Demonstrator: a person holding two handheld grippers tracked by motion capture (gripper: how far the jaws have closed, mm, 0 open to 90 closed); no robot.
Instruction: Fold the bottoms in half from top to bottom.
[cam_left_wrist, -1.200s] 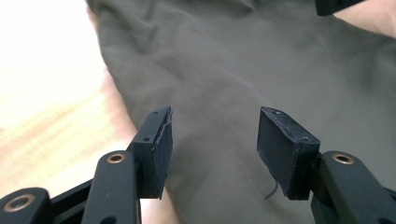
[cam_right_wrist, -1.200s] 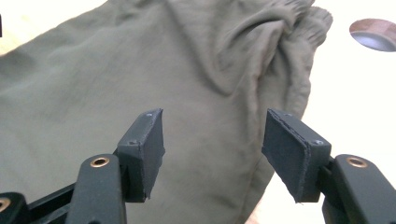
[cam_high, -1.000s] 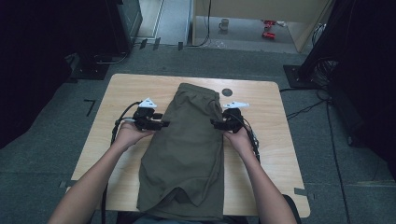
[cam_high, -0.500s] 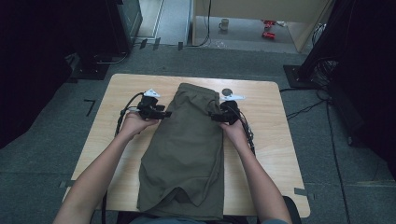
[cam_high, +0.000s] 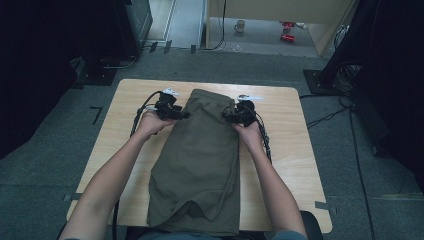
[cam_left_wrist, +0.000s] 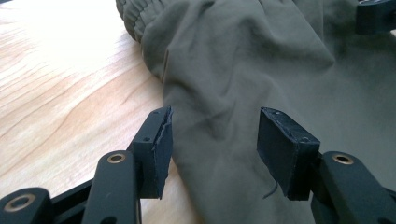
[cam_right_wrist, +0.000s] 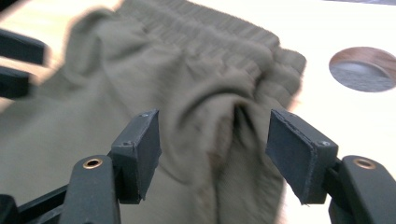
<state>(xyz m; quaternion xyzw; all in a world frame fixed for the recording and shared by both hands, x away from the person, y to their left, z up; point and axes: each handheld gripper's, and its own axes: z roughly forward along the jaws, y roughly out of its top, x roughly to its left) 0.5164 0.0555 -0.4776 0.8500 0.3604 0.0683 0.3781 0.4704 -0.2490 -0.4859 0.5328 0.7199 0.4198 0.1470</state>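
- The left gripper (cam_high: 184, 115) sits at the left edge of the shorts (cam_high: 205, 155), near the waistband; its jaws stand partly apart, with a raised fold of cloth between them.
- In the left gripper view (cam_left_wrist: 215, 140) the left pad just meets the cloth edge and the right pad stands clear of it, so nothing is pinched.
- The right gripper (cam_high: 226, 117) sits at the opposite edge, level with the left one; its jaws are likewise partly apart around a bunched ridge of cloth, with a gap on both sides in the right gripper view (cam_right_wrist: 214, 149).
- The shorts are olive green with a gathered elastic waistband (cam_right_wrist: 224, 35). They lie flat lengthwise down the middle of the wooden table (cam_high: 125, 135), waistband at the far end, leg hems at the near edge.
- The high view shows the whole garment and both forearms; the gripper views show the wrinkles and ribbing up close.
- The right gripper view also shows a round hole (cam_right_wrist: 362, 69) in the tabletop beside the waistband.
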